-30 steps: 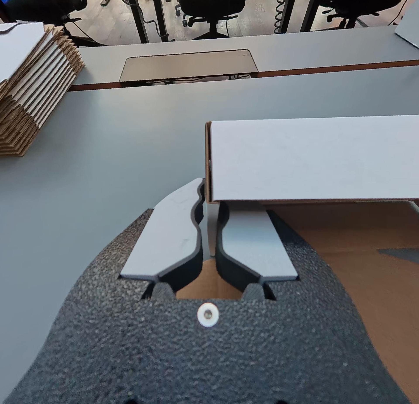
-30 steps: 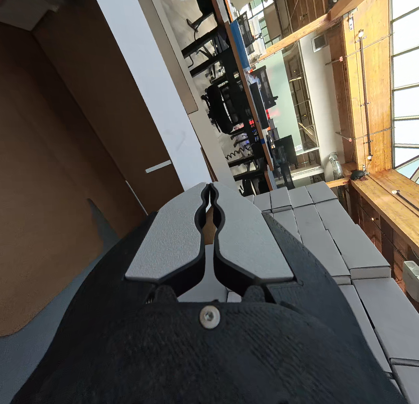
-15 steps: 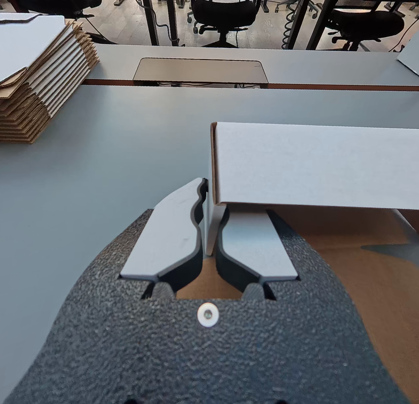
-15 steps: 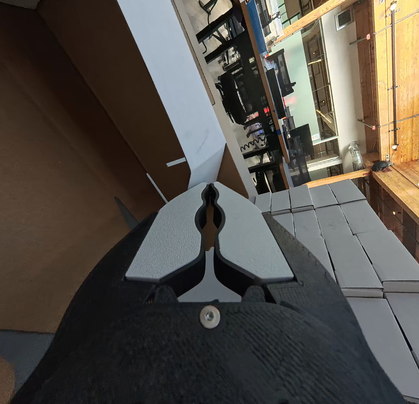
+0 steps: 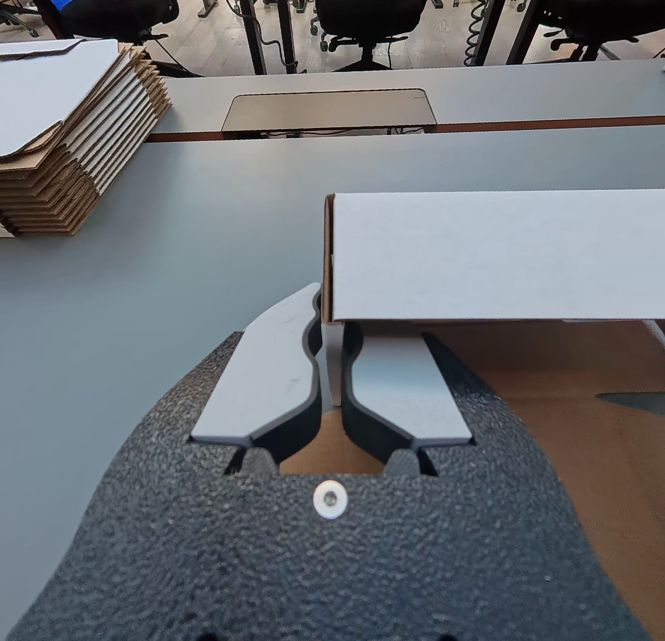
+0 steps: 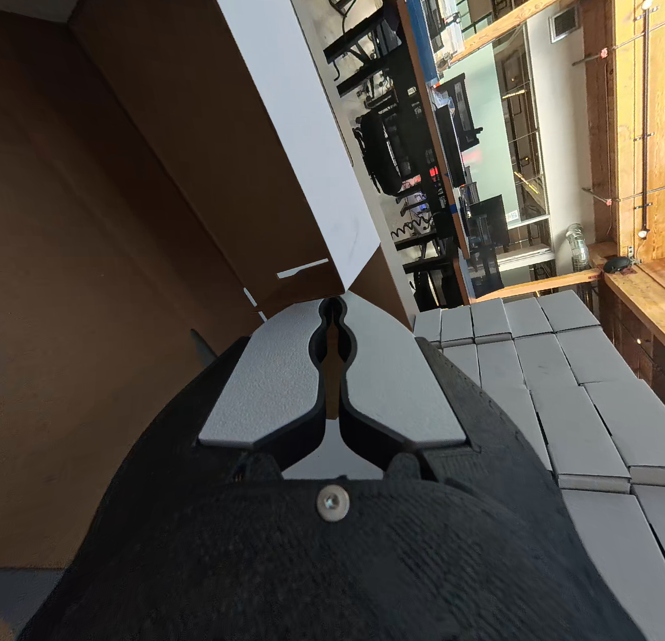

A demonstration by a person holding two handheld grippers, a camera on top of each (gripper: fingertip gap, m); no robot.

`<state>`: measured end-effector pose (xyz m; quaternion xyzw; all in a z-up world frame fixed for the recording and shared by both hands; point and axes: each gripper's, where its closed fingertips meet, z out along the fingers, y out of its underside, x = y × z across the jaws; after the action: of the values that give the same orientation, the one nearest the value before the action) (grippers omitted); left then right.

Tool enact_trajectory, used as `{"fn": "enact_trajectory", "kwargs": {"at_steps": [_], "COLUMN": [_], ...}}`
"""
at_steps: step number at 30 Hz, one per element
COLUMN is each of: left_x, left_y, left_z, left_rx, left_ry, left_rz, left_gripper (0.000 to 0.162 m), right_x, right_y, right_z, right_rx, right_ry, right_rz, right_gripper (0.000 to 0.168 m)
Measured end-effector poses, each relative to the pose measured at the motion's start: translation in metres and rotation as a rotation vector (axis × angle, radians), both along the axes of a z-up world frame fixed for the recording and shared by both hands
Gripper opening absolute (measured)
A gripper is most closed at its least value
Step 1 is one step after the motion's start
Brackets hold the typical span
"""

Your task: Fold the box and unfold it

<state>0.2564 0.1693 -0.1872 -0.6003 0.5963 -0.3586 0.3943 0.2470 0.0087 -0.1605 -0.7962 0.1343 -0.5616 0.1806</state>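
A: What fills the grey table [image 5: 180, 271]?
B: The box [image 5: 496, 257], white outside, brown inside, lying open on it with one long wall raised; a stack of flat cardboard [image 5: 68, 149] sits far left.
A: And the tools?
B: The left gripper [image 5: 333, 350] is clenched on a side flap of the box; the right gripper [image 6: 333, 321] pinches another flap's edge.

Left wrist view faces across the table [image 5: 144, 300]; right view, rolled sideways, shares the close box [image 5: 496, 257].
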Motion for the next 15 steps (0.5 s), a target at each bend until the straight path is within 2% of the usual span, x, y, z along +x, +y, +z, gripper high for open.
{"fn": "enact_trajectory", "kwargs": {"at_steps": [4,6,9,12,15], "left_x": [0.000,0.000,0.000,-0.002,-0.003], "left_y": [-0.002,-0.003,-0.002,-0.005,-0.009], "left_z": [0.000,0.000,0.001,0.003,0.002], "left_rx": [0.068,0.077,0.079,0.099,0.135], "left_ry": [0.000,-0.002,-0.004,-0.018,-0.015], "left_rz": [0.005,0.001,0.010,-0.001,-0.010], "left_gripper": [0.007,0.007,0.007,0.007,0.007], "right_x": [0.000,-0.001,0.001,-0.003,-0.009], "right_y": [0.000,0.007,0.015,0.030,0.044], "right_z": [0.011,0.006,-0.006,0.004,0.019], "right_rx": [0.162,0.275,0.649,1.133,1.448], "right_ry": [-0.025,0.041,0.241,0.484,0.635], "right_rz": [-0.027,-0.013,0.007,0.089,0.195], "right_gripper": [0.000,0.000,0.000,0.000,0.000]}}
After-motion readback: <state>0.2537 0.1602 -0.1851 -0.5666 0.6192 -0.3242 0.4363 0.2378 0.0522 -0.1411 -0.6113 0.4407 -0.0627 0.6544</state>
